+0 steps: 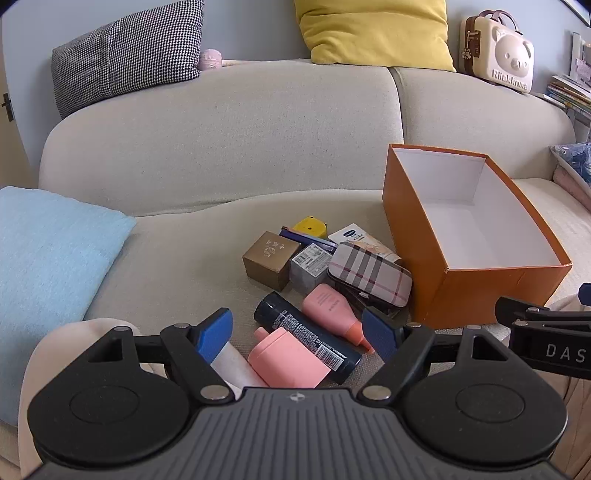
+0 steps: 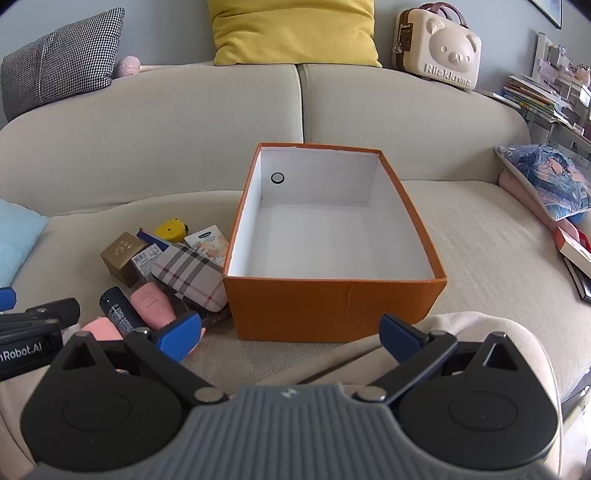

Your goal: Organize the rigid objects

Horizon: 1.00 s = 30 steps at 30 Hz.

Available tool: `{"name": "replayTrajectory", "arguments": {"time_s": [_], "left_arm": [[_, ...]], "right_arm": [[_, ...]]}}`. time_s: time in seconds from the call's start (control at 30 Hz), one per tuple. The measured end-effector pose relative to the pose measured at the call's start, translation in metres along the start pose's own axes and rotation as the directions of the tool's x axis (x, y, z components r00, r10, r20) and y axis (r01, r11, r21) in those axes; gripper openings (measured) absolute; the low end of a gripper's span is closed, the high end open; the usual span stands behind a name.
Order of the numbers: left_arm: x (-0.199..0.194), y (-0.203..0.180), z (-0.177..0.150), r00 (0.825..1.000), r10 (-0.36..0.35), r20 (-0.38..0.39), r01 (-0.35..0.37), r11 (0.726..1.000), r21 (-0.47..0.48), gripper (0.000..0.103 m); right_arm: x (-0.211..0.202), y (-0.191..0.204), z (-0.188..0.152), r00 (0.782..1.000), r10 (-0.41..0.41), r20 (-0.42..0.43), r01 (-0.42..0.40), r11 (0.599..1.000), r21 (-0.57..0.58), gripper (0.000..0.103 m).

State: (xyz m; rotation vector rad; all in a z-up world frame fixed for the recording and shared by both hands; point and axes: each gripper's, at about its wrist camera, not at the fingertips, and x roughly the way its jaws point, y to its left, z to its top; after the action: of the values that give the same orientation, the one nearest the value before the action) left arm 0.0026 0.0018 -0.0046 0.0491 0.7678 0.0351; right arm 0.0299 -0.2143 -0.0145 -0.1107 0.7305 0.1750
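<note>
Both the left gripper (image 1: 297, 330) and right gripper (image 2: 290, 338) gape, holding nothing. The dark tube (image 1: 306, 336) near the sofa seat's (image 1: 184, 258) front edge looks light, stiff, slick — grip across its middle.

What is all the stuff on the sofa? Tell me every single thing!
orange box: one, orange outside, white inside, nothing in it, on the sofa seat
plaid case: one, beige check, left of the box
gold box: one, gold, left side of the pile
grey labelled box: one, between gold box and plaid case
pink bottles: two, lying at the front of the pile
dark bottle: one, black, lying between the pink ones
yellow item: one, back of the pile
yellow cushion: one, on the sofa back
checked cushion: one, black-and-white, far left
bear case: one, cream, on the sofa back
blue pillow: one, left
left hand-held gripper: open, above the bottles
right hand-held gripper: open, before the box
</note>
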Motion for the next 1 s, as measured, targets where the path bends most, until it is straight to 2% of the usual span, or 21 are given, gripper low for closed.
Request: {"name": "replayTrajectory", "arguments": {"time_s": [1.0], "left_arm": [[0.0019, -0.0003, -0.0022, 1.000, 0.013, -0.009, -0.013, 1.000, -0.004, 0.094]], "right_arm": [[0.0052, -0.0003, -0.0041, 1.000, 0.004, -0.019, -0.004, 1.000, 0.003, 0.102]]}}
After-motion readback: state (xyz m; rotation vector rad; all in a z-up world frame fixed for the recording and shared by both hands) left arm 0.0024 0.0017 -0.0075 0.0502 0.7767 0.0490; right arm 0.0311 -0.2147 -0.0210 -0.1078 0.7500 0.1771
